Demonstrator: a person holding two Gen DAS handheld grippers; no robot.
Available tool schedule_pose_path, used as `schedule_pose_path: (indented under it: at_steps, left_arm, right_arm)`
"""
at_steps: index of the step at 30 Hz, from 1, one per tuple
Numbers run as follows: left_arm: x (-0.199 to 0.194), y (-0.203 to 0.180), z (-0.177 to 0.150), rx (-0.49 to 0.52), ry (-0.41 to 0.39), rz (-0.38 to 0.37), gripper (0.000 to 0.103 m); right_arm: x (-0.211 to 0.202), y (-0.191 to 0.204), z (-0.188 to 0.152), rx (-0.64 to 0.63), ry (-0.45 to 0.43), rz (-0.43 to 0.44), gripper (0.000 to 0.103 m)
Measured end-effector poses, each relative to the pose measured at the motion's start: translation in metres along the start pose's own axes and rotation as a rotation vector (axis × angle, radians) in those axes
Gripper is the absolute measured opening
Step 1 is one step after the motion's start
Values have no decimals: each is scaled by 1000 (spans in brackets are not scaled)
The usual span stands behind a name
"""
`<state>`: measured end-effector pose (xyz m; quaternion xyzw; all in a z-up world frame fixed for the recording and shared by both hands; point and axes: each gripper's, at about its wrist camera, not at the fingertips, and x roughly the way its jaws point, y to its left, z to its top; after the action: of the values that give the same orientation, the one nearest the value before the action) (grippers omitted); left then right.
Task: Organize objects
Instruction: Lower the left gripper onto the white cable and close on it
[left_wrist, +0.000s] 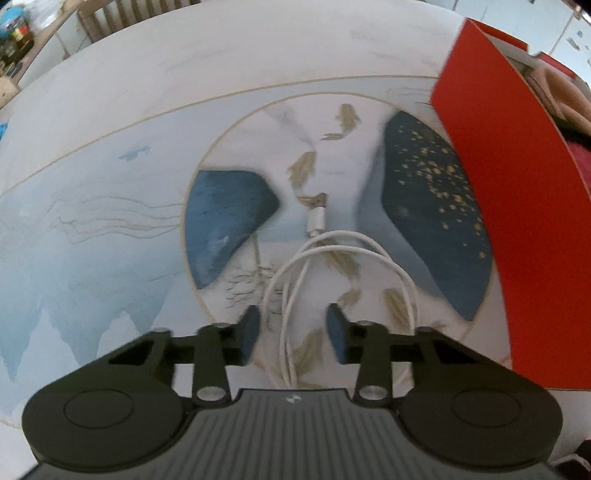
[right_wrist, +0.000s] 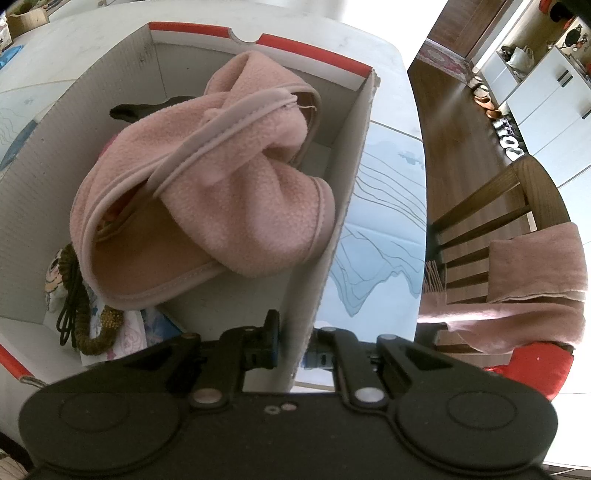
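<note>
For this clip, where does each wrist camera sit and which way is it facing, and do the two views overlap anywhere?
Left wrist: sits behind the left gripper, looking down along its open fingers at the white cable lying on the patterned table; only the fingers and gripper body show.
Right wrist: sits behind the right gripper, looking down into the red box, its fingers closed on the box wall; the pink fleece garment lies inside.
Shared: both views show the red box and the table's blue-patterned top.
</note>
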<state>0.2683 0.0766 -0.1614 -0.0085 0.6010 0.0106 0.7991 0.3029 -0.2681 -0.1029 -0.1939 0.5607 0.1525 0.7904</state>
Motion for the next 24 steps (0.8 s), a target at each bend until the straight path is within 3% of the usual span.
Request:
schedule_pose_path:
  at_steps: [1, 2, 5, 24]
  left_arm:
    - [0, -4, 1, 14, 0, 6, 24]
    - [-1, -8, 1, 27, 0, 10, 12]
    - [-2, -16, 0, 47, -2, 21, 5]
    - [-83, -12, 3, 14, -160, -110, 2]
  right_arm:
    - [0, 0, 0, 0, 0, 0, 9]
    - [0, 0, 0, 0, 0, 0, 9]
    - [0, 0, 0, 0, 0, -1, 9]
    - [1, 0, 1, -3, 1, -4, 9]
